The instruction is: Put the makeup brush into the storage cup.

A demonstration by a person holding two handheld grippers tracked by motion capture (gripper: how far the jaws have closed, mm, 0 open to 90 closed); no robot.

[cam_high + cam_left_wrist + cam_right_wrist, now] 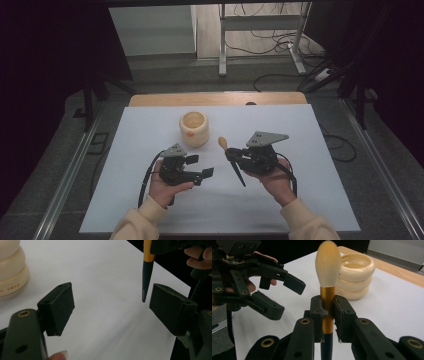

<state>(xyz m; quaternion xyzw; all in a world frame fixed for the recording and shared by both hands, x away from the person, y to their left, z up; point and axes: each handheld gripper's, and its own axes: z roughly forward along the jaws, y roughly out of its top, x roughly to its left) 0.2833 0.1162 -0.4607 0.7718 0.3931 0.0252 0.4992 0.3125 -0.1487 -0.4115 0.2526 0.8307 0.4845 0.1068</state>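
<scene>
Right hand-held gripper (327,315) clenched on makeup brush (328,272), handle end cut off; left hand-held gripper (110,307) released.

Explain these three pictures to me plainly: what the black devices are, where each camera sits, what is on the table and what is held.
A person sits at a table and holds a hand-worked grabbing tool in each hand. The wide picture comes from a camera above, looking down. The other two come from small cameras riding on the tools, looking along their black jaws.

The left tongs are open and hold nothing. The right tongs are shut on a makeup brush, clamped at its gold collar, with the soft bristles up in the right gripper view.

On the white sheet stands a cream holder, shaped like stacked rings and open at the top.
</scene>
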